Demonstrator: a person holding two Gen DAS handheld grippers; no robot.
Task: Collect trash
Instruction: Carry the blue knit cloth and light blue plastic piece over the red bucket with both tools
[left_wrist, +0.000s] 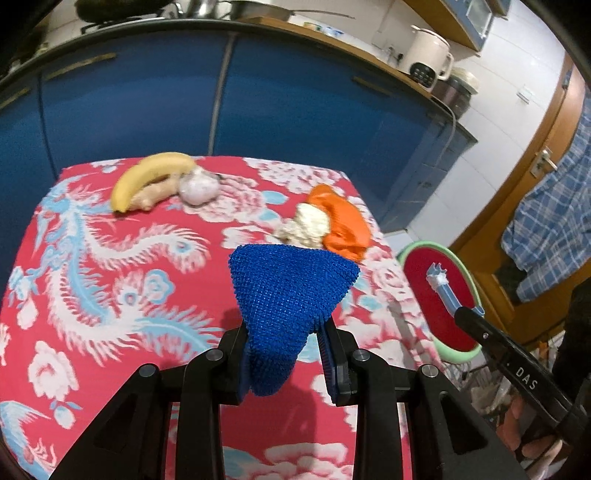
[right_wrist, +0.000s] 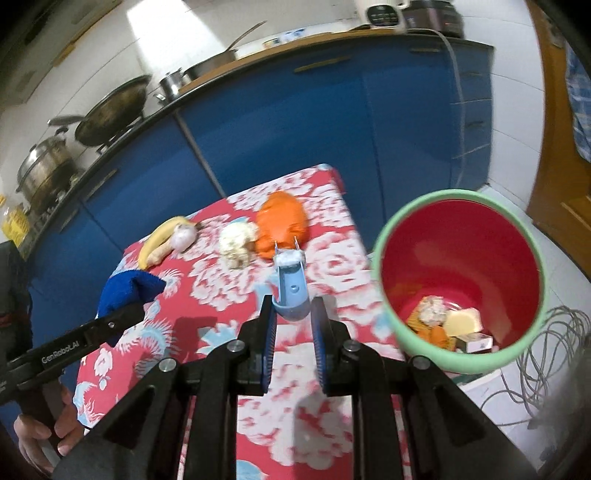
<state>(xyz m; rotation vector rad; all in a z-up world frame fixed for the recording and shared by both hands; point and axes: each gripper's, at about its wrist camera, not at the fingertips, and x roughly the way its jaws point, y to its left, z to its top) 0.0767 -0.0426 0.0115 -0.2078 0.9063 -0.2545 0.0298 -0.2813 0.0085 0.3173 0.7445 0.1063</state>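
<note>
The left tongs (left_wrist: 286, 354) are clamped on a blue cloth (left_wrist: 291, 291), which fans out above the worktop (left_wrist: 110, 295) (red, with white and blue flowers). The right tongs (right_wrist: 291, 325) stand narrowly apart, gripping a light-blue plastic piece (right_wrist: 290, 291) with a white clump at its far end. Right of the worktop, a green-rimmed red bin (right_wrist: 461, 273) holds scraps at the bottom. Farther along lie a crumpled paper wad (right_wrist: 236, 240) touching an orange bag (right_wrist: 282, 225). At the far left sit a banana (left_wrist: 147, 177), ginger (left_wrist: 155, 194) and garlic (left_wrist: 197, 186), bunched together.
</note>
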